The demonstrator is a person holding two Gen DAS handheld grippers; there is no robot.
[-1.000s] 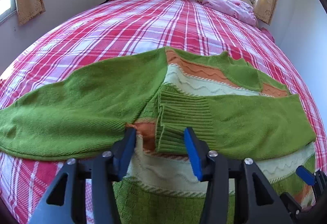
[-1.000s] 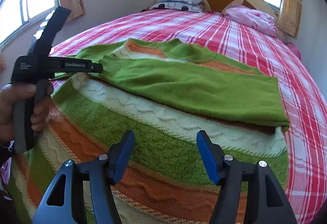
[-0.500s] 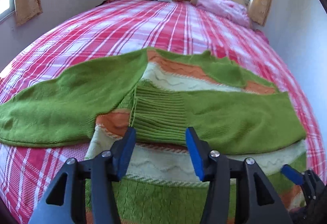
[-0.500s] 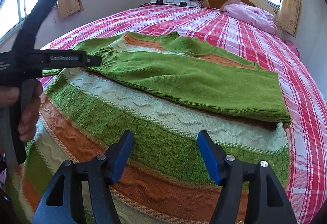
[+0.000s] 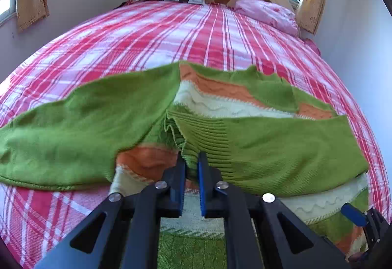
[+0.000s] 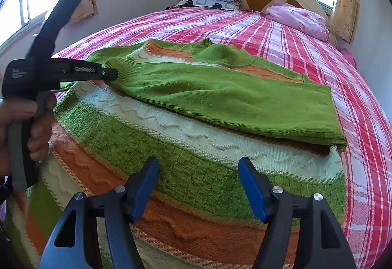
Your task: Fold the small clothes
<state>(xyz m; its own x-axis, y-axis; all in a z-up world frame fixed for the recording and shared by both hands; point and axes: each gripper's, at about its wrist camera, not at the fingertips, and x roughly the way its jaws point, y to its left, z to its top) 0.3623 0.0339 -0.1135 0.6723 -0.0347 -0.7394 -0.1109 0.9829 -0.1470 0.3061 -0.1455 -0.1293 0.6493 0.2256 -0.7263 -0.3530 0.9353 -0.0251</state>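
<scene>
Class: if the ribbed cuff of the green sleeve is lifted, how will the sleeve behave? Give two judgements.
Likely floppy: the ribbed cuff already bunches where the left tongs pinch it, so the green sleeve should hang and trail. It probably won't slip out, since the ribbed knit looks grippy against the pads.

The left gripper (image 5: 191, 166), whose blue pads stood wide apart a second ago either side of the ribbed cuff (image 5: 203, 144) at lower centre of its view, has snapped shut on that cuff. The knit there, flat before, now bunches into upright folds between the pads. In the right wrist view, the hand (image 6: 23, 126) at the left edge has edged slightly lower.
</scene>
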